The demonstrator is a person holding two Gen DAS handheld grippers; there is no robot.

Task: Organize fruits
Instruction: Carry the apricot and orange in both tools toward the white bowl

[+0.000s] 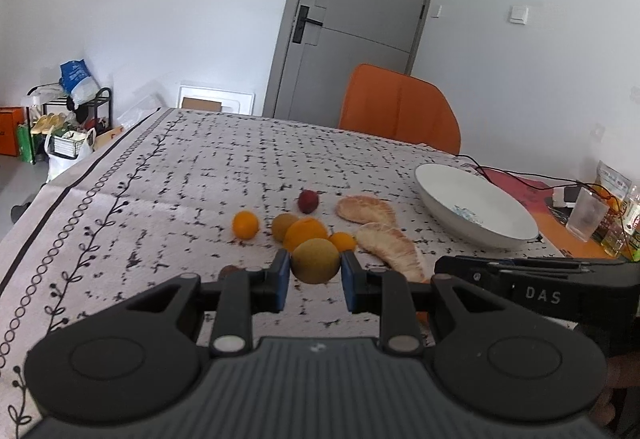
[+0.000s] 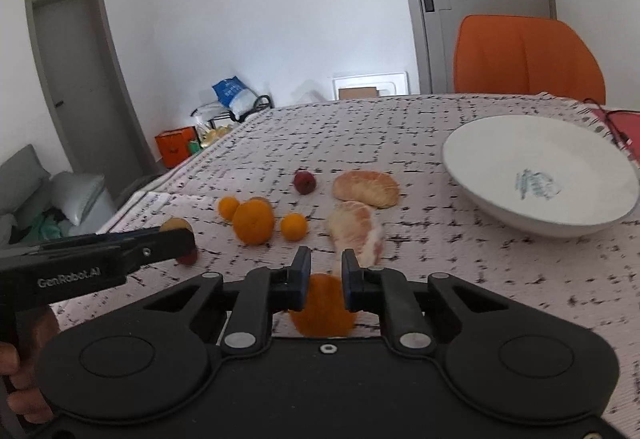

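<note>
Left gripper fingers clamped on a yellow-green round fruit, held just above the bench. Right gripper fingers clenched on an orange. White bowl is the landmark: pomelo segments just left of it, loose oranges and a red fruit further left.
</note>
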